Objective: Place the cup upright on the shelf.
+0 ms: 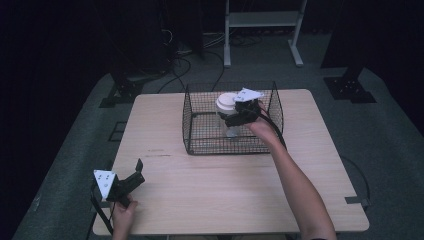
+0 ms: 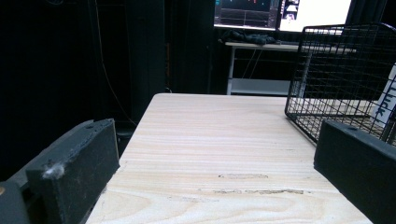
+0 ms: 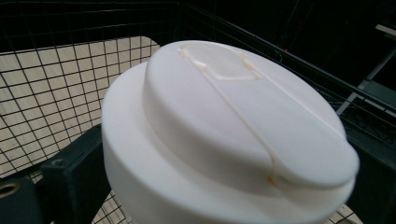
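We saw the white lidded cup [image 1: 228, 106] inside the black wire basket [image 1: 200, 132], toward the basket's far side, at about twelve o'clock from the middle of the surface [image 1: 225, 195]. It stood upright, its domed lid [image 3: 243, 107] on top with a raised sip flap across it. Whether its base rested on the basket floor or hung just above it, we could not tell.

The right hand-held gripper [image 1: 239, 116] reached over the basket's near wall from about five o'clock and met the cup at its side, below the lid. In the right gripper view a black jaw stood at each flank of the cup, at nine and three o'clock, close against its wall, so we took the jaws as pinching the cup. The grey three-cornered plate [image 1: 248, 94] sat on top of this gripper, just beside the lid, and the forearm [image 1: 300, 190] ran back to the surface's near edge.

The basket sat on the far half of the surface, its mesh walls all upright.

The left hand-held gripper [image 1: 131, 176] lay well apart at the near left corner, around seven o'clock, its jaws spread wide with bare wood between them. In the left gripper view it pointed toward the basket [image 2: 345, 79].
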The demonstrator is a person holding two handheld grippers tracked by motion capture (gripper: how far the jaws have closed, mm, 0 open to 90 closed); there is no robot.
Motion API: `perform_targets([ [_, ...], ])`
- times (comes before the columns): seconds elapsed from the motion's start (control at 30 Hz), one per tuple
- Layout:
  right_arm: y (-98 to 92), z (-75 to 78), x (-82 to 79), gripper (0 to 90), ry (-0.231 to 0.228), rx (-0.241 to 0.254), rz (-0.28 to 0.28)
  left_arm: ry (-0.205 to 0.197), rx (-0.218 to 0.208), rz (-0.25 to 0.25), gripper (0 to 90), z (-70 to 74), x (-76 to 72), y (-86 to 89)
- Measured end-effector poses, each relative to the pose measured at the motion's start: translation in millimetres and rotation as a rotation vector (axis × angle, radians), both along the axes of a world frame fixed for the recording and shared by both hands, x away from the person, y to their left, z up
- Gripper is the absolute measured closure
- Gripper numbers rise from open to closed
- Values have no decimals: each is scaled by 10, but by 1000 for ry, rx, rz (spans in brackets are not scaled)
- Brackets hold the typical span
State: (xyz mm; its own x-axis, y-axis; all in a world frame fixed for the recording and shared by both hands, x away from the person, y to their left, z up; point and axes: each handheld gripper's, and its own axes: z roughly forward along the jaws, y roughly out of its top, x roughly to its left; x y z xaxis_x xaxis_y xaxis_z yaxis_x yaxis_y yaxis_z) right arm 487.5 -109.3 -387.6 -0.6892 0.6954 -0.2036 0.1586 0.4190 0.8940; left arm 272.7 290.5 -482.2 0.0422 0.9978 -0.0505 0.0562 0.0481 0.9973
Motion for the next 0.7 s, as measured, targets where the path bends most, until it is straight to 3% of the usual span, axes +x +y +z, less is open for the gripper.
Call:
perform_targets([
  [0.33, -42, -25, 36, 24, 26, 10, -4, 0, -1, -1, 0, 0, 0, 0],
  [0.7, -29, 55, 4, 18, -26, 66, -12, 0, -1, -1, 0, 0, -1, 2],
])
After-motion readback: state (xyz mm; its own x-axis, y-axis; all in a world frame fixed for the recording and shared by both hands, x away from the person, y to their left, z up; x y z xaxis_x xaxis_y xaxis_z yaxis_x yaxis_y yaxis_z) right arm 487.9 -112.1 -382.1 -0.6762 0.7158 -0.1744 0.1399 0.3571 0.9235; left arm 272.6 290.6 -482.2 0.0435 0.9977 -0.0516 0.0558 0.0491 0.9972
